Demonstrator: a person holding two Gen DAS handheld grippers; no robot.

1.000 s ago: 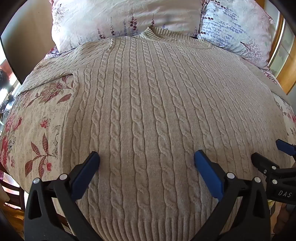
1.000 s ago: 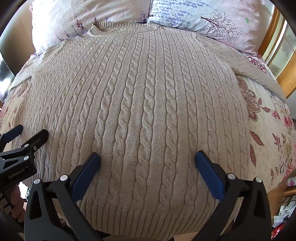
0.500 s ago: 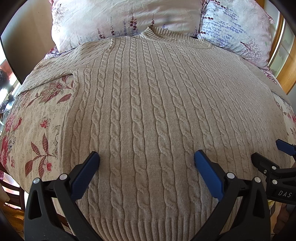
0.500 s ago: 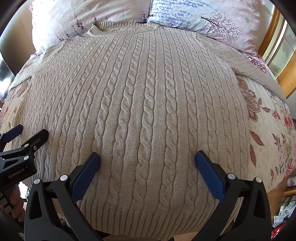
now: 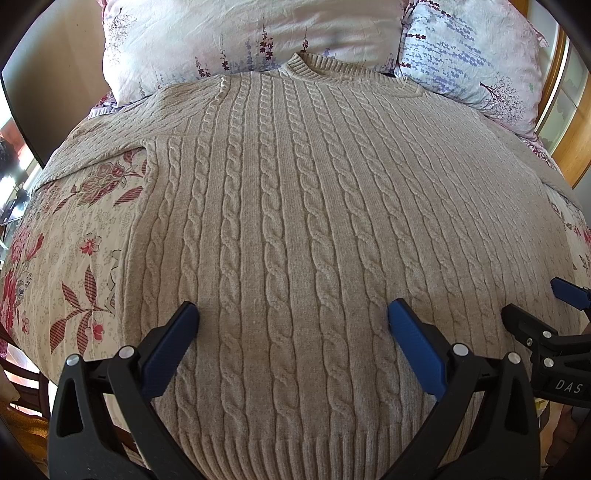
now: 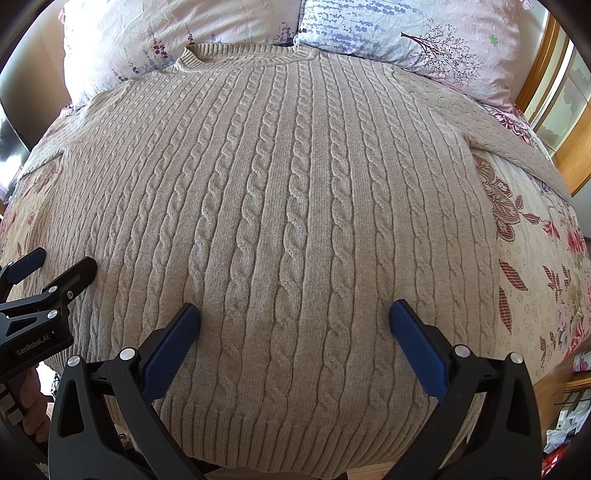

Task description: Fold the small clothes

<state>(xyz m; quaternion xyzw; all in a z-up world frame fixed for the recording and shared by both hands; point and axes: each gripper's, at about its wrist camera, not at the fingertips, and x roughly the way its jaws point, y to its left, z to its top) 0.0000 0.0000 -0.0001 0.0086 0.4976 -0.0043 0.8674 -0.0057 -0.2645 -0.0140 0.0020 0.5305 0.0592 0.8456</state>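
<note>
A beige cable-knit sweater (image 5: 295,229) lies flat and face up on the bed, collar at the far end by the pillows, ribbed hem at the near edge; it also fills the right wrist view (image 6: 288,206). Its sleeves spread out to both sides. My left gripper (image 5: 291,317) is open and empty, hovering over the lower left part of the sweater. My right gripper (image 6: 293,317) is open and empty over the lower right part. Each gripper shows at the edge of the other's view: the right gripper (image 5: 535,306) and the left gripper (image 6: 62,266).
The sweater rests on a floral bedspread (image 5: 74,240), also seen at right (image 6: 535,258). Two floral pillows (image 5: 240,33) (image 6: 424,37) lie at the head. A wooden frame (image 6: 554,110) stands at the far right. The bed edge is just below the hem.
</note>
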